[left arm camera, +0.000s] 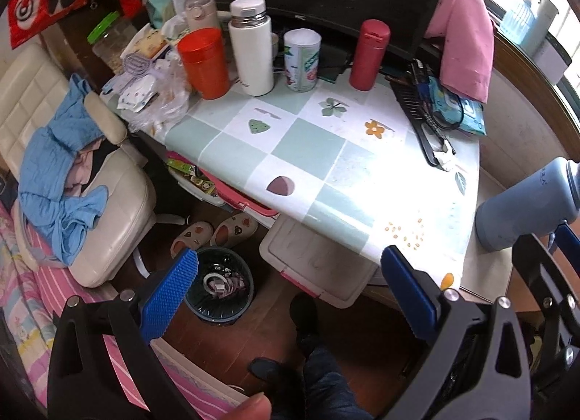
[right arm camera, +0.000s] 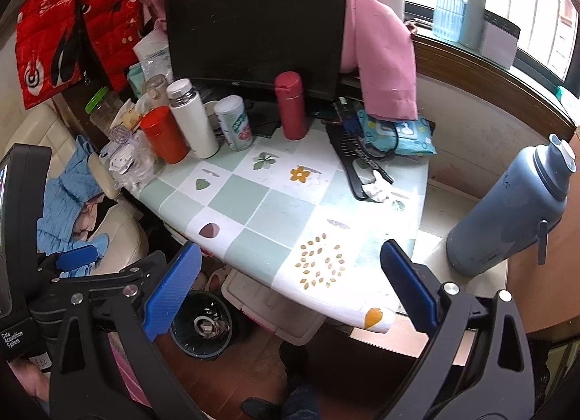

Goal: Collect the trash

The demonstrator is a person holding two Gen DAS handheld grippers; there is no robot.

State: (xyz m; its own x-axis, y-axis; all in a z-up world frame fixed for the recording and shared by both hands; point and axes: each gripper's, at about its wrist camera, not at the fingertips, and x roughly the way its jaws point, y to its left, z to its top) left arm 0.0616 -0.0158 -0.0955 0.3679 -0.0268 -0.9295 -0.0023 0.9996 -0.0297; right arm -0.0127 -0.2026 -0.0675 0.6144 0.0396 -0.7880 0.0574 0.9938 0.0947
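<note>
Crumpled tissue (right arm camera: 375, 190) lies partly across the comb (right arm camera: 353, 162), details blurred by glare.

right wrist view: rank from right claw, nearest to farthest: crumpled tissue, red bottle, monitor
From the right claw, open over the table's near edge:
1. Crumpled tissue, right of centre on the table, by the black comb.
2. Red bottle, standing at the back of the table.
3. Monitor, behind the bottle.
</note>
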